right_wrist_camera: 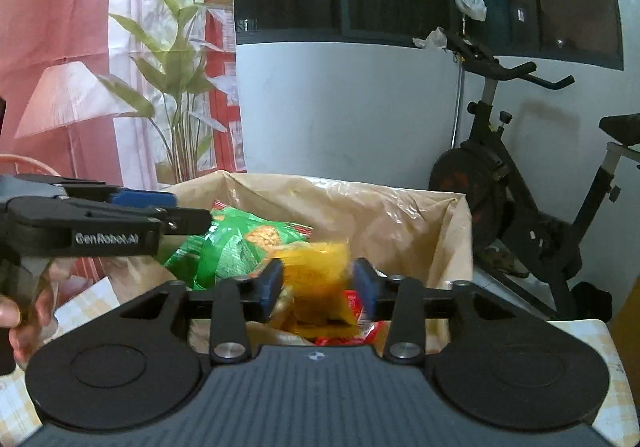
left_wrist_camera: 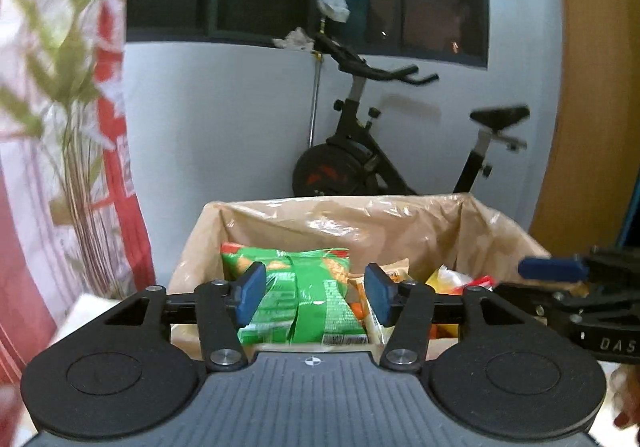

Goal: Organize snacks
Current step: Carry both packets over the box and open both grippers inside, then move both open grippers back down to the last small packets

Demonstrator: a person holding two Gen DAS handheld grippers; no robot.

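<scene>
Nearest the lens in the left wrist view, the left gripper fills the bottom of the frame, its blue pads parted with nothing pressed between them; the green packet seen through the gap lies below, inside the box. In the right wrist view the right gripper likewise stands partly open, and a blurred yellow packet sits between the pads without being pinched, apparently dropping toward the box. That box, lined with a tan plastic bag, occupies the lower middle of both frames and already holds the green packet, red wrappers and other small bags. Judging by this, the sorting is well along: several snacks are in, and both jaws look to have let go of their loads. Whether more snacks wait elsewhere cannot be told, since little of the checked table shows. Room above the box is free, with its rim well below the grippers. The tight spot is sideways: each gripper shows at the edge of the other's frame, just beside it, so they should part before swinging. The exercise bike at right and the plant at upper left stand well behind the box.
</scene>
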